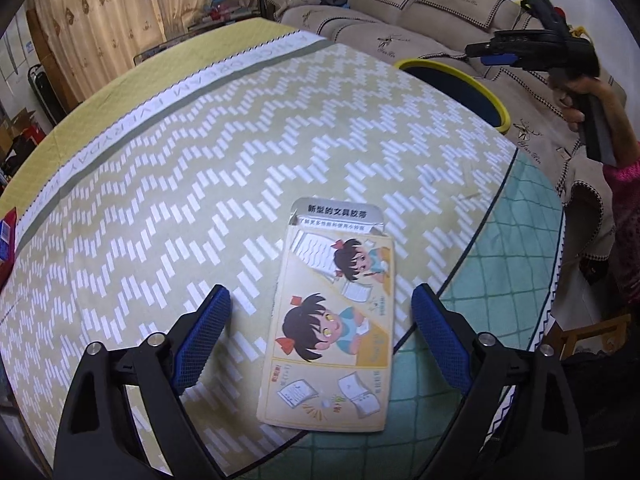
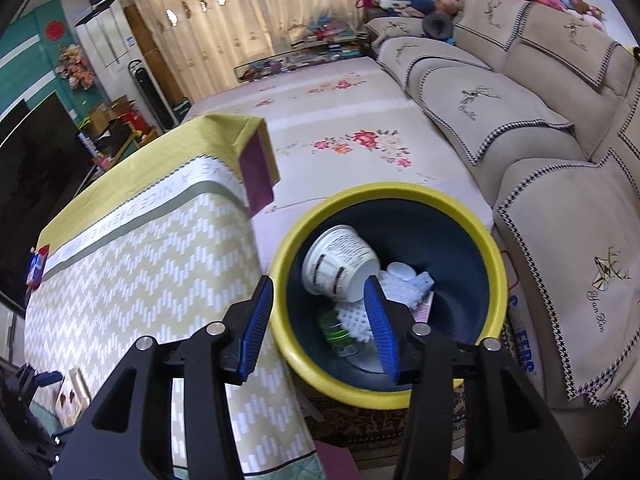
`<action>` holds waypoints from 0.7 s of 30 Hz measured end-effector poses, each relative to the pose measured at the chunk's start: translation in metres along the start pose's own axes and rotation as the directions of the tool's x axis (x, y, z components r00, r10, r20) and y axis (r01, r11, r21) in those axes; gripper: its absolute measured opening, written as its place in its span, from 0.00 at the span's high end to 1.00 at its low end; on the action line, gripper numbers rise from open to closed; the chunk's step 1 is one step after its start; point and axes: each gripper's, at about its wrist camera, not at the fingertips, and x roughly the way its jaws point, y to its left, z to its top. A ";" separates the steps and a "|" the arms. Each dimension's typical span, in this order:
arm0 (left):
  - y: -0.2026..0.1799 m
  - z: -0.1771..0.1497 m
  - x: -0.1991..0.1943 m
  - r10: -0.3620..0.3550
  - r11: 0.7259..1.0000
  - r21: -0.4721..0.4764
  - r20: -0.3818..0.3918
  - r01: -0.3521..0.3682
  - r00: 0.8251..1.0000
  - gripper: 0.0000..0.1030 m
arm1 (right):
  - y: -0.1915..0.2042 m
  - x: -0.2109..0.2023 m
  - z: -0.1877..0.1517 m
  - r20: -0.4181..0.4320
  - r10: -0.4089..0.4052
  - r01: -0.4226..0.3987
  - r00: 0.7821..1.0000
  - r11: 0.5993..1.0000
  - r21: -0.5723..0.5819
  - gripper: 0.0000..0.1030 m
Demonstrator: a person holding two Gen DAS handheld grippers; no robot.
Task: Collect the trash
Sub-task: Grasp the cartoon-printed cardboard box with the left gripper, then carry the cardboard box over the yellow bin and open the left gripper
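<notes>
Your left gripper point(image 1: 322, 332) spread wide astride cartoon card point(image 1: 334, 320) on table point(image 1: 160, 208); right gripper point(image 2: 320, 320) released, empty, above bin point(image 2: 496, 276).

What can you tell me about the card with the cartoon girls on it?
The card is a flat, long piece of printed cardboard packaging, pale yellow, with two cartoon girls with dark hair and red bows, drawings of notebooks, and a grey strip of Chinese writing at its far end, where the edge looks torn. It lies face up on the zigzag tablecloth, its near end poking past the table's edge. The open left gripper straddles it, its fingers apart from it.
</notes>
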 end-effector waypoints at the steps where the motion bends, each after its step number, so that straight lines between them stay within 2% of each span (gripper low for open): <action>1: 0.001 0.000 0.001 0.004 1.000 0.000 -0.002 -0.004 1.000 0.16 | 0.002 -0.001 -0.001 0.000 0.005 -0.005 1.000 1.000 -0.006 0.56; 5: 0.001 0.000 0.001 0.029 1.000 0.011 -0.014 -0.029 0.999 0.22 | 0.006 -0.005 -0.003 0.004 0.020 -0.020 1.000 1.000 -0.016 0.56; 8: 0.001 0.001 -0.001 0.038 0.999 0.004 -0.012 -0.038 0.999 0.44 | 0.006 -0.010 -0.005 0.014 0.028 -0.027 1.000 0.999 -0.020 0.56; 11: -0.001 0.005 -0.005 0.034 0.999 -0.013 0.001 -0.034 0.999 0.44 | 0.003 -0.014 -0.006 0.022 0.037 -0.037 0.999 0.999 -0.019 0.56; 16: -0.015 0.026 -0.015 0.043 0.999 0.016 0.042 -0.044 0.998 0.44 | -0.005 -0.024 -0.007 0.044 0.042 -0.041 0.998 0.999 -0.019 0.56; 21: -0.045 0.079 -0.023 0.010 0.995 0.101 0.082 -0.018 0.997 0.44 | -0.024 -0.045 -0.006 0.096 0.028 -0.028 0.995 1.000 -0.007 0.56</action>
